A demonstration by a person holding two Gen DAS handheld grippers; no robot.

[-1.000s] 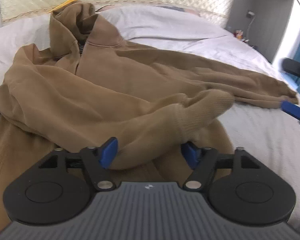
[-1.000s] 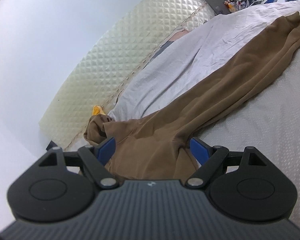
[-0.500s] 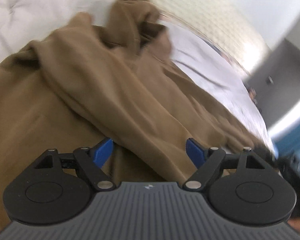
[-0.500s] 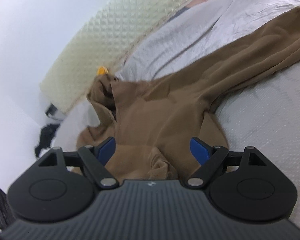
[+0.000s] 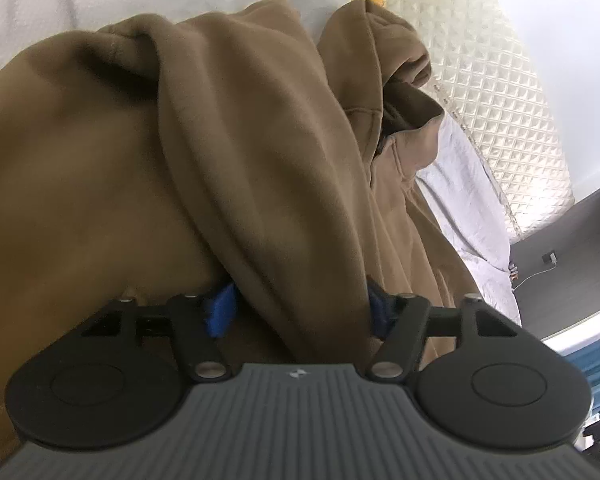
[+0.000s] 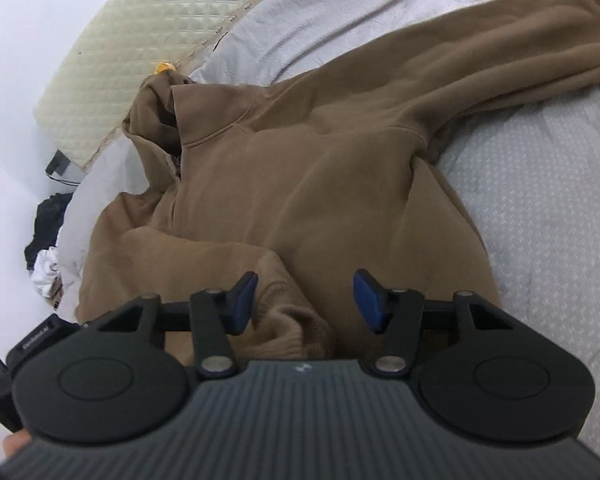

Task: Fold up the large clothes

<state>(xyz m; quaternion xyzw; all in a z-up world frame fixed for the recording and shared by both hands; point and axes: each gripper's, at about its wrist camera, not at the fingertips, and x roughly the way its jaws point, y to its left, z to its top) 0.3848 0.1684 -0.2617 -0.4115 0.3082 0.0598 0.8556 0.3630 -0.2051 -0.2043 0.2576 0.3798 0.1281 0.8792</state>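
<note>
A large brown hoodie lies front up on the bed, hood at the far end, one sleeve stretched out to the right. The other sleeve is folded over the chest, its ribbed cuff below my right gripper. My right gripper is open and empty above that cuff. In the left wrist view a thick fold of the folded sleeve runs between the jaws of my left gripper, which stand wide apart, the blue pads partly hidden by cloth. The hood is at the upper right.
A white sheet covers the bed. A cream quilted headboard stands behind the hood, with a small yellow item by it. Dark and white clothes lie beside the bed at left. A grey cabinet stands at right.
My left gripper has swung left and dropped close onto the folded sleeve. My right gripper has moved over the hoodie's body, above the cuff.
</note>
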